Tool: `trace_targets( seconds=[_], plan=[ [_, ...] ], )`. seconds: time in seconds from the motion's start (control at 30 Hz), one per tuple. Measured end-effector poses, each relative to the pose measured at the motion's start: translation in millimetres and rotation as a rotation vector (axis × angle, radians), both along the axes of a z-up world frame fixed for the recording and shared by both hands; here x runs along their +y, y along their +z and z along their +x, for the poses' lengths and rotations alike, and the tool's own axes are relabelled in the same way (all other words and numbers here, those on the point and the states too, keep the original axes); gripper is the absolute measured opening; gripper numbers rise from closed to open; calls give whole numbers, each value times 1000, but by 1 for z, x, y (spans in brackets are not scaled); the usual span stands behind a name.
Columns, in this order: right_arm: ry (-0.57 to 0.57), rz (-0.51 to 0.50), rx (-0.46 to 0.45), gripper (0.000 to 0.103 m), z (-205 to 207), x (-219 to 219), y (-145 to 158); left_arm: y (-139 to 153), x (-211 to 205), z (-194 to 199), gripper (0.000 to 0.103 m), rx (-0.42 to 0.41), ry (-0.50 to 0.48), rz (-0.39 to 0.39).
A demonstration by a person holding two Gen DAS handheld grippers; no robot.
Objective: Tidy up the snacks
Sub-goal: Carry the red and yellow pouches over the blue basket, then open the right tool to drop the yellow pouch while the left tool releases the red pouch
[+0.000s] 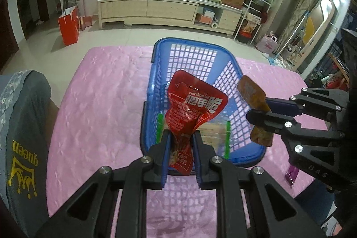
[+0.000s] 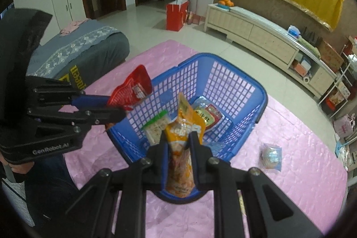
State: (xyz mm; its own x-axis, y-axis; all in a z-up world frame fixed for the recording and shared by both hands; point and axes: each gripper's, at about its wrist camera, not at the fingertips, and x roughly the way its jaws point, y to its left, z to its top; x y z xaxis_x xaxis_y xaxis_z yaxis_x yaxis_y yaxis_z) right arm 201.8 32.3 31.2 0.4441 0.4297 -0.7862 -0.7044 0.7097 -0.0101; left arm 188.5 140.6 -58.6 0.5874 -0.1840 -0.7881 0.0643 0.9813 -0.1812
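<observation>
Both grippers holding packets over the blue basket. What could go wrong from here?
1. The left gripper pinches the red packet only at its bottom end; the packet could flop onto the blue basket rim.
2. The right gripper with the orange packet hangs close beside it; simultaneous drops could collide.

place: home living room | cues: tv cabinet [image 1: 169,9], sofa [image 2: 84,41]

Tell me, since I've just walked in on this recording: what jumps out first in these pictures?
The blue basket stands in the middle of the pink tablecloth, with a few snack packs already inside. Over its near rim, the left claw pinches a red snack pouch, and the right claw pinches an orange snack pouch. One small clear-wrapped snack lies on the cloth to the basket's right.
</observation>
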Motion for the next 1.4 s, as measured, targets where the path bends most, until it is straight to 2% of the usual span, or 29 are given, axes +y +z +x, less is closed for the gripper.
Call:
trace_targets(
  seconds=[0.13,0.17,0.23,0.3,0.37,0.53,0.67,1.07,1.17,1.27,1.4],
  plan=[
    [31,-25,6,22,2,7,-9,-4,1,-1,17,5,7,-3],
    [40,-32,2,25,0,9,-10,-4,1,-2,17,6,8,-5],
    [53,-46,-6,37,-3,11,-13,-2,1,-4,17,1,9,-12],
    [60,-64,-25,62,-7,13,-16,0,2,-4,17,2,15,-12],
    [68,-66,-38,68,-9,11,-17,2,2,-4,17,0,17,-12],
    [50,-58,-32,69,-8,6,-15,6,-1,-6,17,-15,6,-6],
    [16,-8,-22,69,-10,-11,-5,12,-7,-9,17,-29,-8,4],
    [-90,50,19,69,1,-49,4,9,-33,-2,19,-11,-39,11],
    [-105,71,-32,69,-1,-57,5,8,-36,3,19,-11,-48,33],
    [-123,48,-81,69,0,-59,5,6,-40,8,19,-12,-63,44],
    [-158,44,-108,69,5,-60,3,-3,-39,21,19,9,-76,52]
  ],
)
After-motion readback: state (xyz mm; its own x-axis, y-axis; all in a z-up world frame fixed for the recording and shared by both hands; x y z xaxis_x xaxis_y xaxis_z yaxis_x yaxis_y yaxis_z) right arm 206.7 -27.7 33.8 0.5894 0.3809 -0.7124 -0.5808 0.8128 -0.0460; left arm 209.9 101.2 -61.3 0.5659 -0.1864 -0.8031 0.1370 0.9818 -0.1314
